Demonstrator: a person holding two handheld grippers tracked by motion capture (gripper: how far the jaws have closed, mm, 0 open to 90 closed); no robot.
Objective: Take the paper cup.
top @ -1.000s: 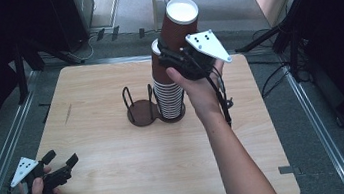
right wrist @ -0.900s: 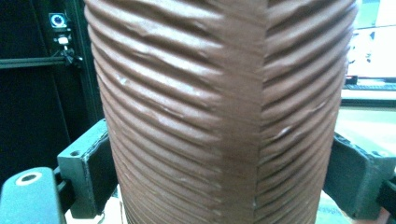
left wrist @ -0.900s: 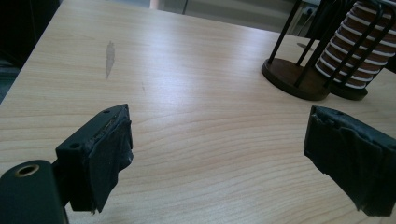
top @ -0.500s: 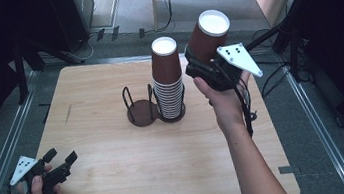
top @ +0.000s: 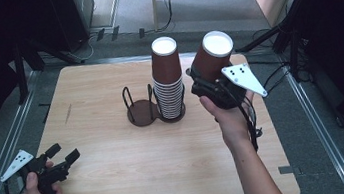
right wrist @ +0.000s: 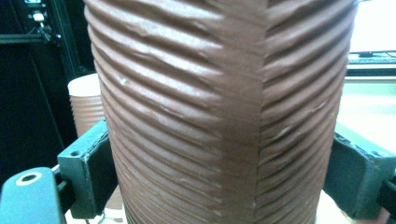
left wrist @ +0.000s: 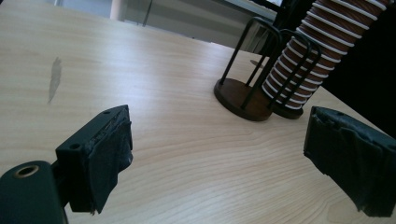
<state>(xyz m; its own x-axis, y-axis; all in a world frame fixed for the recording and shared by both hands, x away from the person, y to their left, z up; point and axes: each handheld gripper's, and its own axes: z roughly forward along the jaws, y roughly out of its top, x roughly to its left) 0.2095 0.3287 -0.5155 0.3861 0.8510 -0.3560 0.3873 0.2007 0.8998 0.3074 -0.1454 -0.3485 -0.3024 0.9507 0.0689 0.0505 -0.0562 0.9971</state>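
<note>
One brown ribbed paper cup (top: pixel 214 57) is clamped between the two jaws of the right gripper (top: pixel 208 84), which press on its sides; it is held upside down and tilted, clear of the table (top: pixel 121 184), just to the right of the cup stack (top: pixel 168 82). In the right gripper view the cup's ribbed wall (right wrist: pixel 224 112) fills the gap between the pads, one on each side.

The cup stack is the one landmark here: a single upright column of nested brown cups, upside down, standing in the right ring of a dark wire cup holder (top: pixel 142 106). The exact number of cups in it cannot be told, as the rims crowd together. The holder has two rings on one base; the left ring holds nothing. In the left gripper view the holder (left wrist: pixel 243 88) and the stack (left wrist: pixel 308 60) stand ahead and to the right.

The left gripper (top: pixel 62 159) hangs well apart from the stack, near the table's front left corner. Its two jaws stand apart with nothing between them, having just been opening.

Two grippers, two hands, one held cup, one stack, one holder and one table are counted in all.
</note>
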